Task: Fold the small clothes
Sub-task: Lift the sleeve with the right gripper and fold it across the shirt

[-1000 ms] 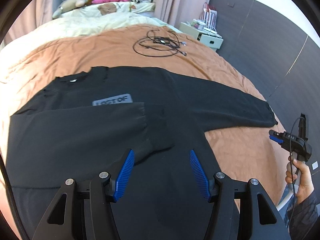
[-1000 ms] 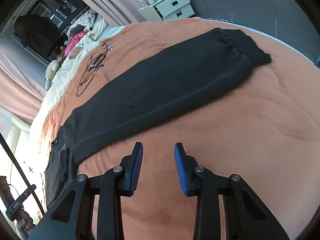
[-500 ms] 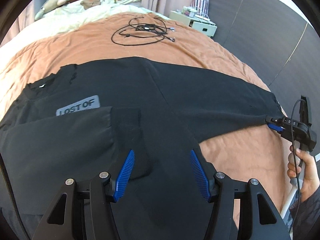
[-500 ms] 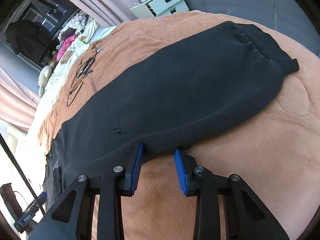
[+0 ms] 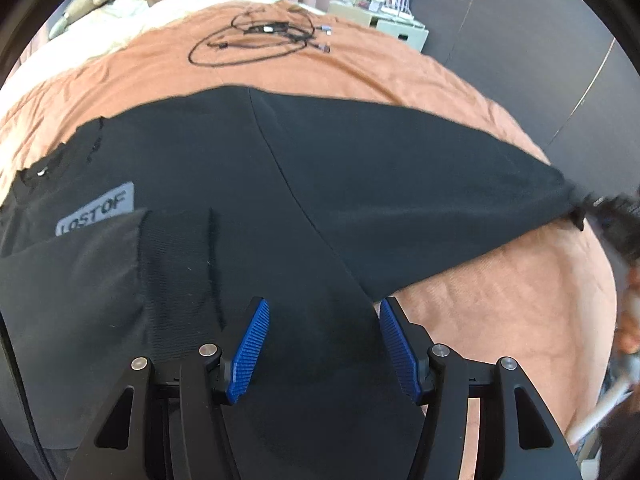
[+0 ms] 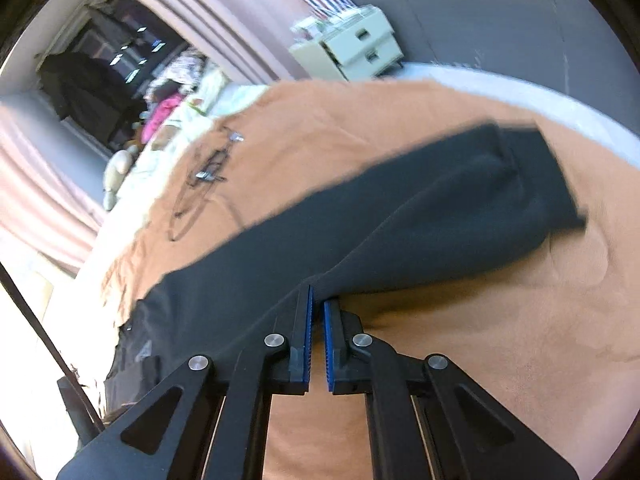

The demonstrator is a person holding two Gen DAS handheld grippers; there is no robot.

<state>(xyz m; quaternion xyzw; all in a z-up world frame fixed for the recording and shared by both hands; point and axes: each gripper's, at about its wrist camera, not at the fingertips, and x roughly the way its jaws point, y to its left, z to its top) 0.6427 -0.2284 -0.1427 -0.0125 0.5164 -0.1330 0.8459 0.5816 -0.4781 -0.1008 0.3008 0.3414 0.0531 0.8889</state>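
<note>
Right claw point(image 6: 316, 304) just snapped closed on the black sweater's sleeve point(image 6: 400, 216), mid frame. Left claw point(image 5: 322, 316) gapes approx halfway, gripping nothing, over the sweater body point(image 5: 240, 184) on the bed point(image 5: 500, 320)

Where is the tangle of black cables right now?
In the left wrist view the black cables lie upper centre on the orange blanket, beyond the black sweater, near the pillows.

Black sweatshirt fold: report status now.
Right gripper just closed, pinching the sleeve edge. Left gripper open over black sweatshirt. Cables lie clear, beyond the sweatshirt.
</note>
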